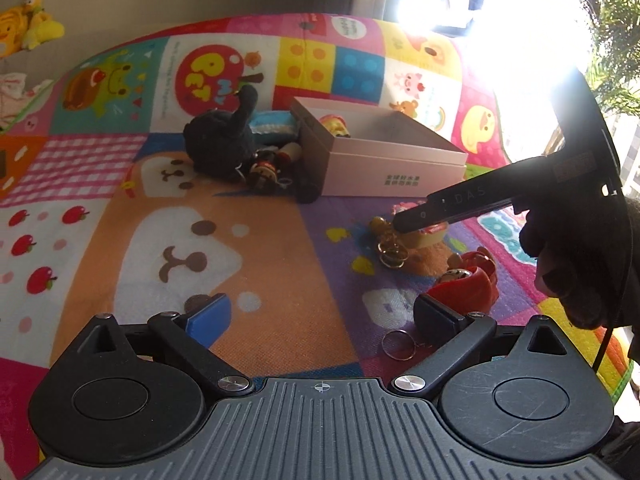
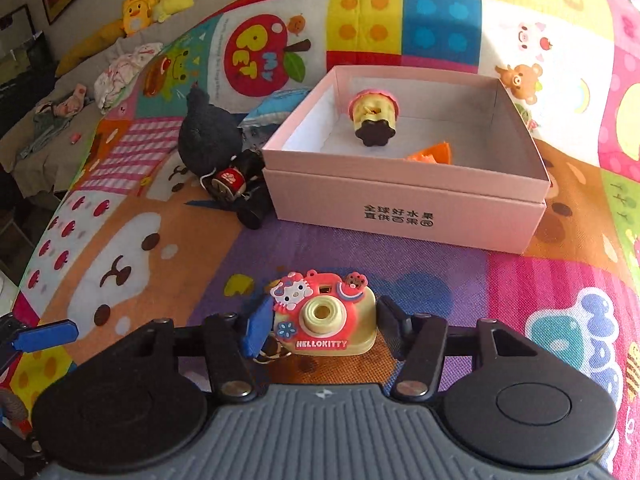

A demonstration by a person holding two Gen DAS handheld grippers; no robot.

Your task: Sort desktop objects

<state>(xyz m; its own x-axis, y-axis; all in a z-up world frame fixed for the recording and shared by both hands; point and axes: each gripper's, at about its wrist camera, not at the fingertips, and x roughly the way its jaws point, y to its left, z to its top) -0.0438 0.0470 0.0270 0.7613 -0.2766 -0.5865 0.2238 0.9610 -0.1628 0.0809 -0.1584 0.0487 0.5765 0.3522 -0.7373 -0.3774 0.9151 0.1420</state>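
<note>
A pink-and-yellow Hello Kitty toy camera sits on the colourful play mat between the fingers of my right gripper. Both pads touch its sides, so the gripper is shut on it. In the left wrist view that gripper's dark finger reaches down over the camera from the right, held by a gloved hand. My left gripper stands wide open over bare mat with nothing between its fingers. A red toy figure lies just beyond its right finger. The open pink box holds a cupcake-like toy and an orange piece.
A black plush, a small red-and-black figure and a blue cushion crowd the box's left side. A gold keychain and loose key rings lie near the left gripper. Yellow plush toys sit beyond the mat.
</note>
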